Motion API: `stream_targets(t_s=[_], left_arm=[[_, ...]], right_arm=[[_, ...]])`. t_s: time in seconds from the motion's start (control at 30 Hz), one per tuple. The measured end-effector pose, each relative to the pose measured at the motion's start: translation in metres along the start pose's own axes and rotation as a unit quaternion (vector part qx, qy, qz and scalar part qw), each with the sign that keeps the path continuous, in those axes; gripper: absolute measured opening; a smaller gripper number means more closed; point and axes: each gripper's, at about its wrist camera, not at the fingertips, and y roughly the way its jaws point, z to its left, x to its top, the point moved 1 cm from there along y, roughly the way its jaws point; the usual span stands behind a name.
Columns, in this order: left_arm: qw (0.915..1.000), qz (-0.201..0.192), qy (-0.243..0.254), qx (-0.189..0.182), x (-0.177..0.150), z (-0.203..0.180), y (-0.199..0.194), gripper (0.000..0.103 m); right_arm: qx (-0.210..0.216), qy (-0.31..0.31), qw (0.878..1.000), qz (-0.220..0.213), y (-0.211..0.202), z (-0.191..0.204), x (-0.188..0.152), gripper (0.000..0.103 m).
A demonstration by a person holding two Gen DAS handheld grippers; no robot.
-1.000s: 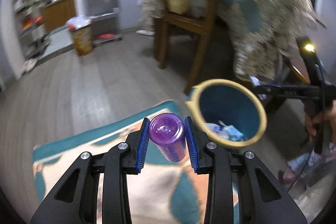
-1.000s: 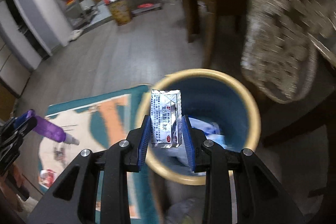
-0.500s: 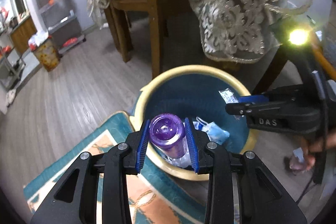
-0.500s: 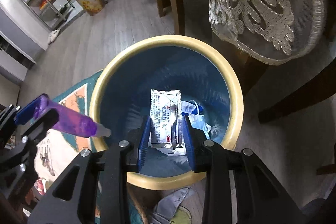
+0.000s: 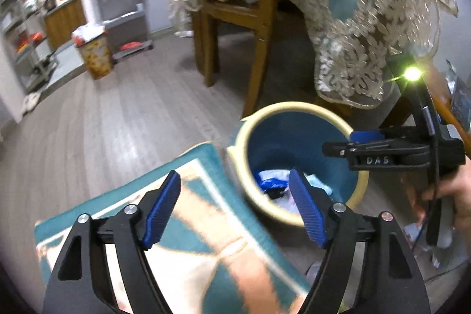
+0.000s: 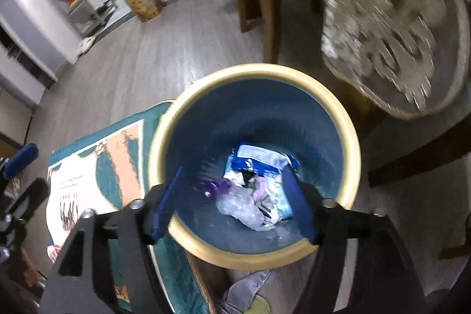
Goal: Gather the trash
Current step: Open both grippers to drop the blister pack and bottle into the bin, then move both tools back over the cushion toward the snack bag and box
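Observation:
A blue trash bin with a cream rim [image 6: 350, 137] [image 5: 297, 106] stands on the floor and holds wrappers, plastic and the purple bottle [image 6: 217, 188]. My right gripper [image 6: 232, 205] hangs over the bin, its jaws opening with nothing between them. My left gripper [image 5: 235, 205] sits over the rug just left of the bin, jaws opening and empty too. In the left wrist view the right gripper [image 5: 365, 141] reaches in from the right above the bin, held by a hand [image 5: 453, 196]. The foil packet lies somewhere among the trash; I cannot pick it out.
A teal and orange rug [image 5: 206, 249] [image 6: 97, 184] lies left of the bin. A wooden chair [image 5: 235, 8] and a table with a lace cloth [image 5: 368, 34] stand behind it. A patterned bin [image 5: 95, 55] and shelves stand far left. Cloth scraps [image 6: 250, 287] lie by the bin's base.
Both grippers opened. The purple bottle left my left gripper and the foil packet left my right one, both landing in the bin. The left gripper moved back left over the rug.

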Motion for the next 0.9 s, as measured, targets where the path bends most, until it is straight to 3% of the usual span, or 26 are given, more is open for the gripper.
stream_targets(t_s=[0.2,0.47,0.7,0.9], left_arm=[[0.9983,-0.014,-0.04,0.039,-0.031,0.057,-0.061,0.082],[0.9893,-0.028,-0.071,0.124,-0.092,0.13,-0.139,0.082],[0.9792,-0.023,-0.12,0.163,-0.148,0.173,-0.178,0.082],[0.9745,-0.001,-0.117,0.192,-0.18,0.197,-0.183,0.083]], right_arm=[[0.036,-0.078,0.996,-0.031,-0.017,0.06,0.001,0.089],[0.071,-0.184,0.979,-0.049,-0.03,0.144,-0.017,0.09],[0.144,-0.283,0.948,-0.02,-0.024,0.245,-0.062,0.091],[0.19,-0.355,0.915,0.041,0.003,0.323,-0.111,0.091]])
